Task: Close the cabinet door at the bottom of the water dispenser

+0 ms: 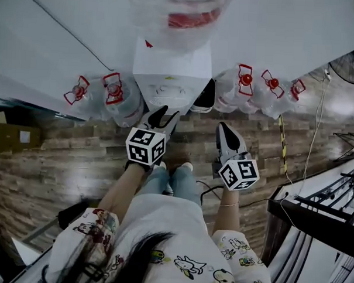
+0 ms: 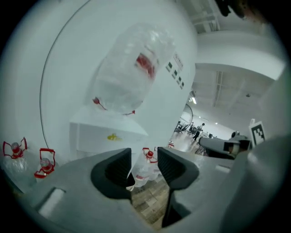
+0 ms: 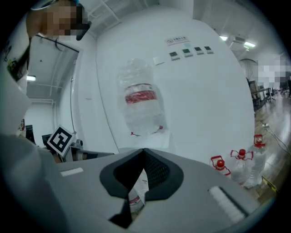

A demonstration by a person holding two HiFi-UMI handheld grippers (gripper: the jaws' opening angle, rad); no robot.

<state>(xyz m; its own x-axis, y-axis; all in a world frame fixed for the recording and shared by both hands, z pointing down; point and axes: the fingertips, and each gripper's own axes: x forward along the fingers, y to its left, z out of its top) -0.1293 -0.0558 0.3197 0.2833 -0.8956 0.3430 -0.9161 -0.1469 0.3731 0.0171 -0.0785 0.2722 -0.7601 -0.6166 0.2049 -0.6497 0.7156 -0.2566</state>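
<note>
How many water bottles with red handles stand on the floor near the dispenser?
5. Left of the dispenser: outer bottle, inner bottle. Right of it: near bottle, middle bottle, far bottle. Others may be hidden.

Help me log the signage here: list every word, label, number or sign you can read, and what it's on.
No text can be read as words.
Red label on the bottle: too blurred to read.
Yellow mark on the water dispenser: too small to read.
Red-edged sticker and four dark plates on the wall: too small to read.
Marker cubes: black-and-white square patterns, no words.
</note>
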